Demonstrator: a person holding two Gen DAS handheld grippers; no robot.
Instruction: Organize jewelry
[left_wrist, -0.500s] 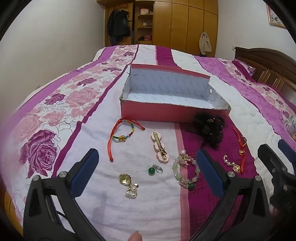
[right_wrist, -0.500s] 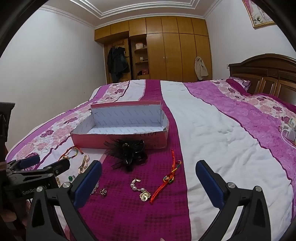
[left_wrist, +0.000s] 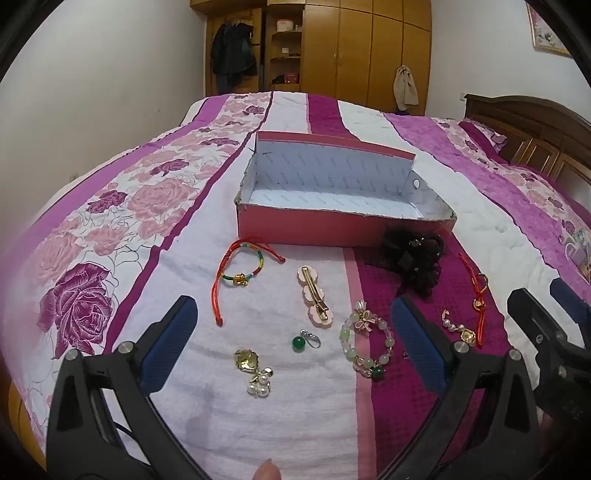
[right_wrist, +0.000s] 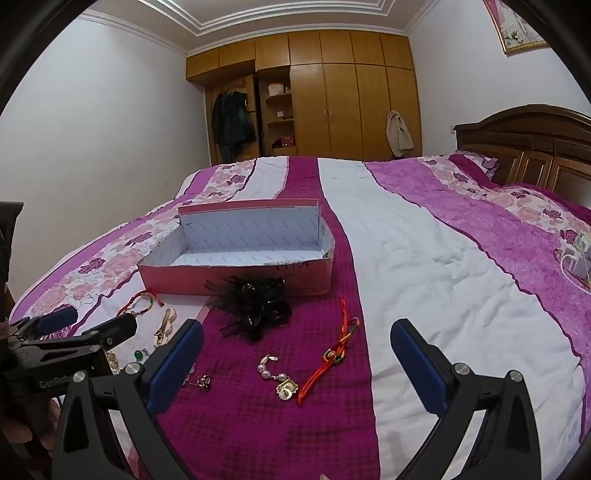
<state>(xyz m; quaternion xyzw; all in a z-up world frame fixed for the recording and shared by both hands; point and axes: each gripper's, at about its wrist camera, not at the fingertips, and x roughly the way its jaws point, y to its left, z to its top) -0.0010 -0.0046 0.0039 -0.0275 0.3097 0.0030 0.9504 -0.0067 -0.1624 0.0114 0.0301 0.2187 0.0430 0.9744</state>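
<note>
Nothing had shifted noticeably since half a second before: both tongs, left (left_wrist: 291, 343) and right (right_wrist: 295, 354), hovered wide open and empty. Jewelry lay on the bed near the pink box (left_wrist: 332, 225); the hair clip (left_wrist: 314, 295), long axis near-to-far, lay just beyond the left tongs.

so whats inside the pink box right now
The pink box shows only its white lining; no jewelry is visible inside. Its near wall hides the front strip of the floor, so that part is unknown.

Left gripper (left_wrist: 295, 347) and right gripper (right_wrist: 295, 363) both gape wide, holding nothing
</note>
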